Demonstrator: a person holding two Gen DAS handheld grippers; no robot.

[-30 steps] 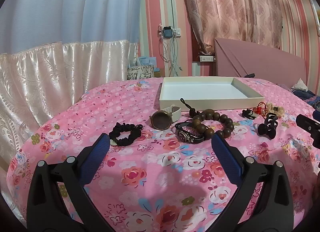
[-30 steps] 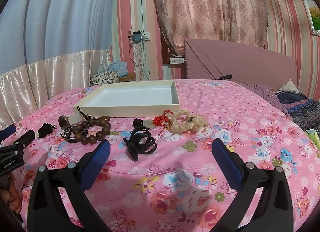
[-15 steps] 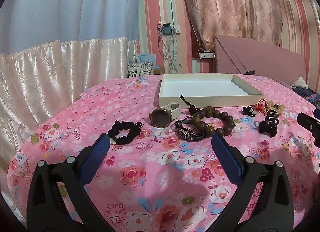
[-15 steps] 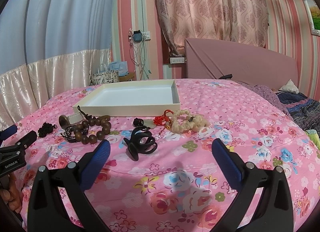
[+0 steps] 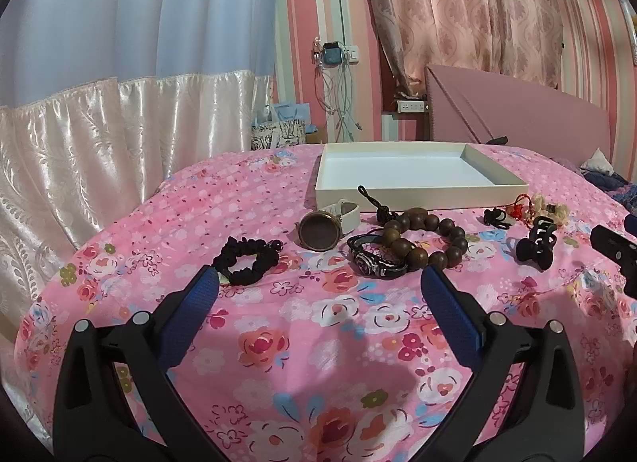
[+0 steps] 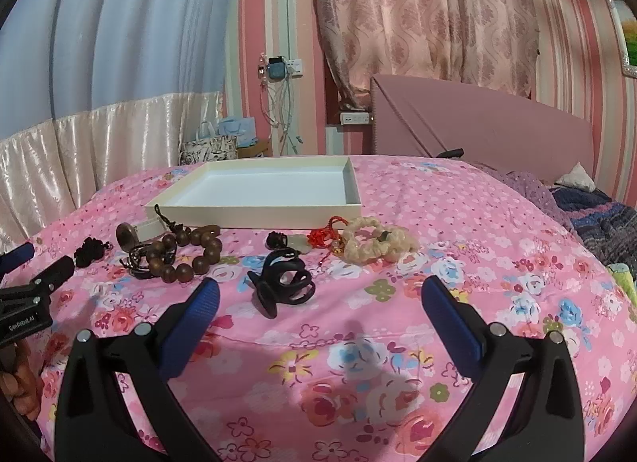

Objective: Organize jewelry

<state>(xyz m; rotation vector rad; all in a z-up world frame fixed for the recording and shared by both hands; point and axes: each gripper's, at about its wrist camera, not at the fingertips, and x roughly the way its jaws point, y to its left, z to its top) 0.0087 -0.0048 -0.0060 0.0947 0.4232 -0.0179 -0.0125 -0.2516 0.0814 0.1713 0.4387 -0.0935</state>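
Two grippers hover low over a bed spread with a pink floral sheet (image 5: 278,346), both with jaws spread wide and nothing between them. From its own camera the left gripper (image 5: 318,290) points at the left half of a row of jewelry; the right gripper (image 6: 318,294) faces the right half, and its black tip also shows at the right edge of the left view.

Running left to right on the sheet: a black scrunchie (image 5: 247,259), a round bronze-faced watch (image 5: 319,230) with a white strap, a dark leather bracelet (image 5: 376,261) touching a brown wooden bead bracelet (image 5: 424,241) with a black cord tassel, a small black hair tie (image 5: 495,218), a black claw clip (image 6: 283,283), a red knotted cord charm (image 6: 325,234), and a cream braided scrunchie (image 6: 376,243). The claw clip lies nearest the right gripper, just ahead of its left finger.

Behind the row sits a shallow white tray (image 6: 254,215), with nothing in it, its front wall just beside the watch strap and bead tassel
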